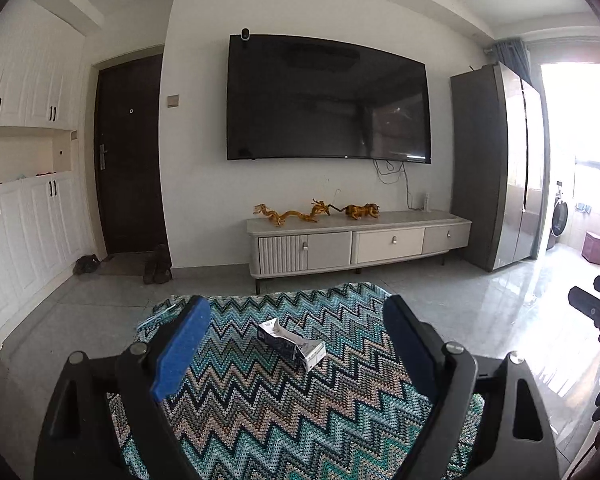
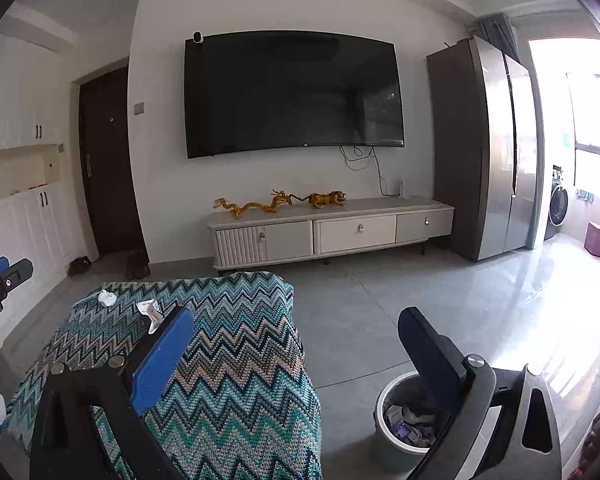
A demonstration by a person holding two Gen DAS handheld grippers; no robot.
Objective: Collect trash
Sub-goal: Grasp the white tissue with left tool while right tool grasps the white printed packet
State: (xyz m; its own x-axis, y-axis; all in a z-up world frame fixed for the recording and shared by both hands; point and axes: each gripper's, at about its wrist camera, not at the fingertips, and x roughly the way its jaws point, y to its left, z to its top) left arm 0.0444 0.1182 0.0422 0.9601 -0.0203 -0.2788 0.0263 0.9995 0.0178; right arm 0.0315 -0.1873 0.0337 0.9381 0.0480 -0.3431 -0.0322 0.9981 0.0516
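Left claw (image 1: 296,344): being held spread wide above the zigzag-cloth table (image 1: 260,420), nothing pinched.
Crumpled carton (image 1: 292,344): lying on the cloth between its fingers.
Right claw (image 2: 296,356): being held spread, empty.
Trash bin (image 2: 384,400): standing on the floor, holding scraps.

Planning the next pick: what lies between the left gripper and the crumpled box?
Only bare zigzag cover, seen in the left wrist view: the open left gripper frames the crumpled box with nothing in between.
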